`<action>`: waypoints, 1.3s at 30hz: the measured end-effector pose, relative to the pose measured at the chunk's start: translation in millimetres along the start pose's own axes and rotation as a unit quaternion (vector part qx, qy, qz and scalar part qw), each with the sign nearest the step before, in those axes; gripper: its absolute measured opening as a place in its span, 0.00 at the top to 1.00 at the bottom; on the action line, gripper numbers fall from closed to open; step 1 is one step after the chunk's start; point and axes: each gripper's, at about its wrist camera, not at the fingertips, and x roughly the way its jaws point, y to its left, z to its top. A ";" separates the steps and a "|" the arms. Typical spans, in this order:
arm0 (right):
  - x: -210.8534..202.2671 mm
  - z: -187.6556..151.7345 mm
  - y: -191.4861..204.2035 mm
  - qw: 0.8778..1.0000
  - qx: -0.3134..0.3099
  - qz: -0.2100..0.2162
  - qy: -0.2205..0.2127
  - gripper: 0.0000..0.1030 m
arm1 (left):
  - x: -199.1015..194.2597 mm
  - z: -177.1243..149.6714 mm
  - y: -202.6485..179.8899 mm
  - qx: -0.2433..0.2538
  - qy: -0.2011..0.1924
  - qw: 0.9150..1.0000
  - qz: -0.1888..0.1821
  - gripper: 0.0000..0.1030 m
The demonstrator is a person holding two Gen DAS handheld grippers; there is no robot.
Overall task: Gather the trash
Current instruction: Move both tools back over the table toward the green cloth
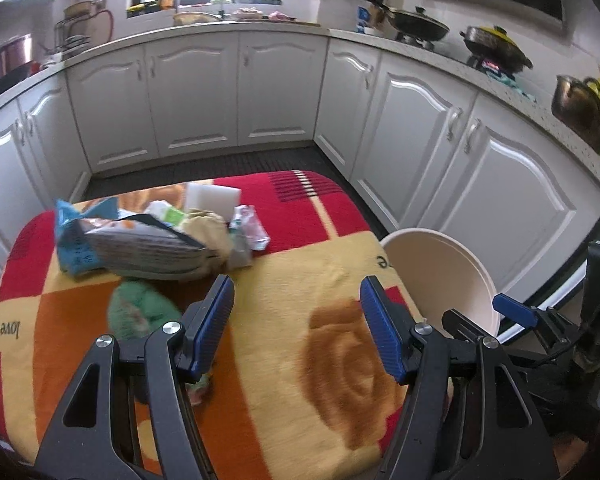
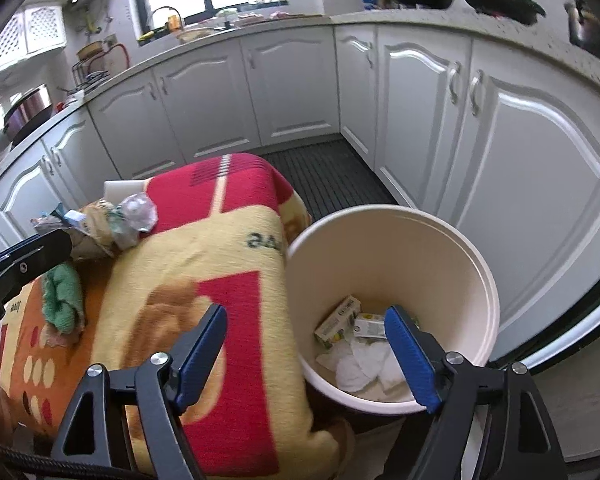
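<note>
Both grippers stand with jaws apart and hold nothing. Left gripper [image 1: 298,326] hovers over the patterned blanket [image 1: 300,280]; only bare cloth lies between its two blue pads. Right gripper [image 2: 306,354] is spread wider, straddling the blanket edge and the rim of one cream bin [image 2: 472,248]: its right pad sits over the bin mouth, its left pad over the blanket.

Trash pile [image 1: 148,236] lies ahead of the left fingers and to their left. Its largest item, a flattened printed bag [image 1: 144,250], has its long axis running left to right, with the narrow end pointing right. One green crumpled wad [image 1: 142,314] sits just beside the left finger.

Only the right wrist view shows the bin interior: two small cartons [image 2: 338,320] and crumpled white tissues [image 2: 364,364], count unclear. Only the left wrist view shows the full pile and one white block [image 1: 212,198] behind it.
</note>
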 end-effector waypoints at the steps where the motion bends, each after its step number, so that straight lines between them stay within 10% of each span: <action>1: -1.1 0.6 4.2 1.000 -0.005 0.000 -0.001 0.24 | -1.9 -0.6 3.7 -0.003 -0.002 1.000 0.002 0.37; 29: -18.3 4.6 122.1 0.993 -0.089 0.075 -0.025 0.18 | -44.5 -33.3 115.5 -0.046 -0.028 0.993 0.108 0.37; 39: -1.8 2.0 154.8 0.986 -0.114 0.119 0.002 0.18 | -40.9 -55.3 182.4 -0.099 0.006 0.993 0.071 0.37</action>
